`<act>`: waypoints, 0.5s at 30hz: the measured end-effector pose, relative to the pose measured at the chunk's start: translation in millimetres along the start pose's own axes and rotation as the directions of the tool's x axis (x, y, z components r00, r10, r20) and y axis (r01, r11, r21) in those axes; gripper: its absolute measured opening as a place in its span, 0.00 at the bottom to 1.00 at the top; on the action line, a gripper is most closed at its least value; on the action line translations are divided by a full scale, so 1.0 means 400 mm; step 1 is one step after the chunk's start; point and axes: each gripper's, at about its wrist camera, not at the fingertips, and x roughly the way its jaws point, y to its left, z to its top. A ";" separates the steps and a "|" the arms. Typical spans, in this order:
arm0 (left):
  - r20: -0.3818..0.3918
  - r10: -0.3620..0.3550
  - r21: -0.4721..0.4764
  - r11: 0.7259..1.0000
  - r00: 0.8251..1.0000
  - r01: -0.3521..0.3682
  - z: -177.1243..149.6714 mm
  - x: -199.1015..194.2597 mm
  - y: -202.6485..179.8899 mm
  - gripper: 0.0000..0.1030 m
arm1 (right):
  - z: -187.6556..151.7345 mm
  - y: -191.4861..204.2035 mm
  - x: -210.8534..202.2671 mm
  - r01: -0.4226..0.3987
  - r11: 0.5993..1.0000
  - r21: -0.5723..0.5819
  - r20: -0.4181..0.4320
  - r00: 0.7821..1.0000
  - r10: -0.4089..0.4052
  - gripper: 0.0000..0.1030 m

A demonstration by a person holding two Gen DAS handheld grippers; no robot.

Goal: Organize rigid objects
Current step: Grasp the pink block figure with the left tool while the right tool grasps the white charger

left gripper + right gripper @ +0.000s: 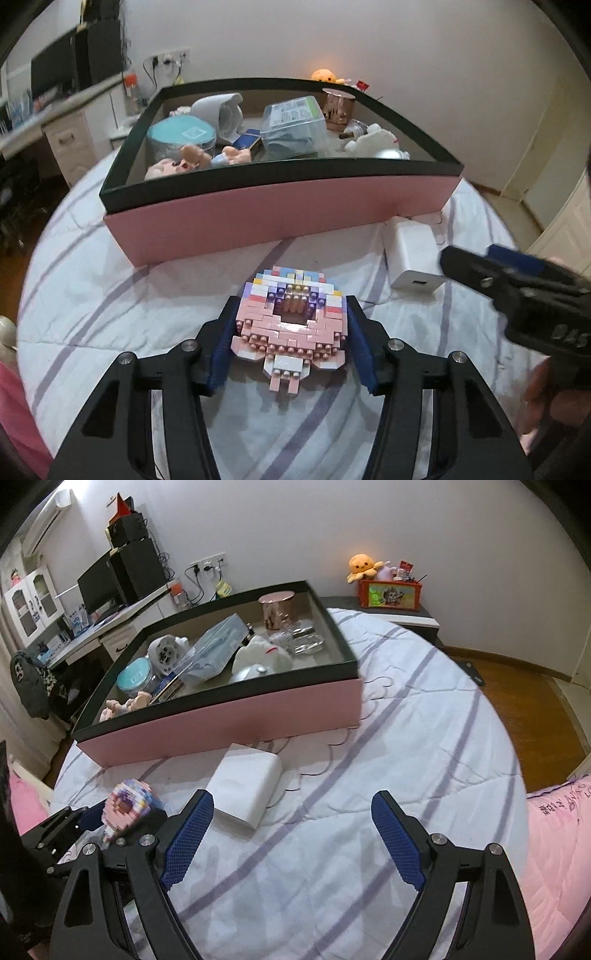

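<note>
A pink and pastel toy-brick figure point(291, 325) lies on the white striped quilt in front of the pink box point(280, 218). My left gripper point(291, 301) is shut on it, one blue pad pressed against each side. The right wrist view shows the same figure point(127, 805) at lower left, between the left gripper's black fingers. My right gripper point(292, 794) hangs open over bare quilt with nothing between its pads. It also shows at the right edge of the left wrist view point(467, 253). A white charger block point(247, 782) lies just beyond its left finger.
The black-rimmed pink box point(221, 723) holds several items: a teal-lidded jar, a clear plastic case, a copper cup, plush toys. The white charger point(413, 254) lies close to the box's front wall. Wooden floor point(524, 701) lies past the bed's right edge, and a desk stands at left.
</note>
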 end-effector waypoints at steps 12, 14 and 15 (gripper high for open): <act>0.010 0.058 -0.015 0.998 0.998 -0.058 -0.007 -0.025 0.041 0.53 | -0.004 0.090 0.091 0.017 0.989 -0.145 -0.045 0.999 -0.024 0.83; 0.010 0.059 -0.017 0.998 0.998 -0.059 -0.006 -0.024 0.042 0.53 | -0.009 0.086 0.082 0.035 0.987 -0.159 -0.026 0.999 -0.039 0.69; 0.009 0.058 -0.019 0.998 0.998 -0.058 -0.006 -0.024 0.044 0.53 | -0.009 0.080 0.077 0.023 0.987 -0.159 -0.024 0.999 -0.028 0.57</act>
